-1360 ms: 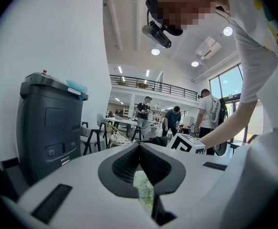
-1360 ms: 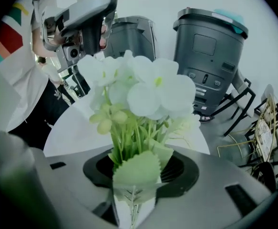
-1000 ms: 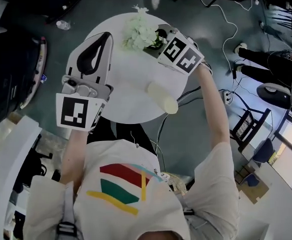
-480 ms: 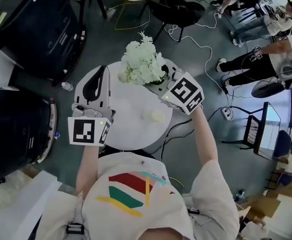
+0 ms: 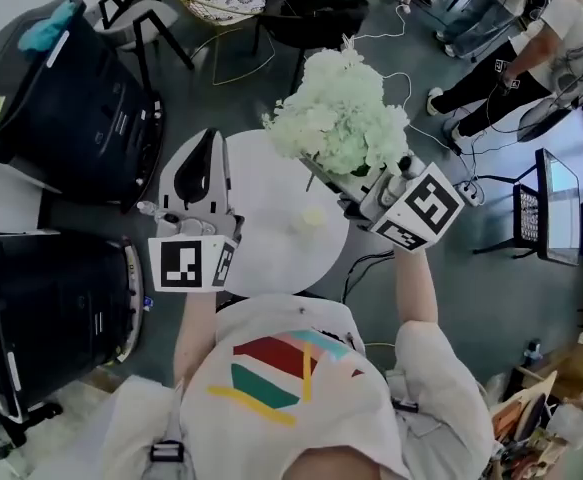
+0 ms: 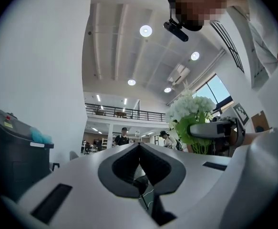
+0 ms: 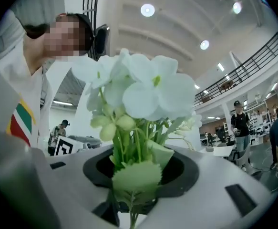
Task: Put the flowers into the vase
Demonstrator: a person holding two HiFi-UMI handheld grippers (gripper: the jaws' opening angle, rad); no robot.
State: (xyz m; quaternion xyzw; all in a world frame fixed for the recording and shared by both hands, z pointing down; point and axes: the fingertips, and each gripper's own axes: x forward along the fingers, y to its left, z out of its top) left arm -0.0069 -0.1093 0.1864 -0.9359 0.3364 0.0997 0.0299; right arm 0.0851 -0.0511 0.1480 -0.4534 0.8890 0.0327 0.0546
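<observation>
A bunch of pale, soft-petalled flowers rides high over the far edge of the round white table. The right gripper is closed partway on its thin green stems, and the left gripper hovers shut and empty. Light and top-heavy, the bunch probably handles best gripped low on the stems; the small pale vase stands near the table's right edge.

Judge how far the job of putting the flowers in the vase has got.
Done: the right tool grips the flowers by their stems. In hand: they are held up above the table. Left: the vase holds no flowers; stems must go in. Left tool shut, empty.
</observation>
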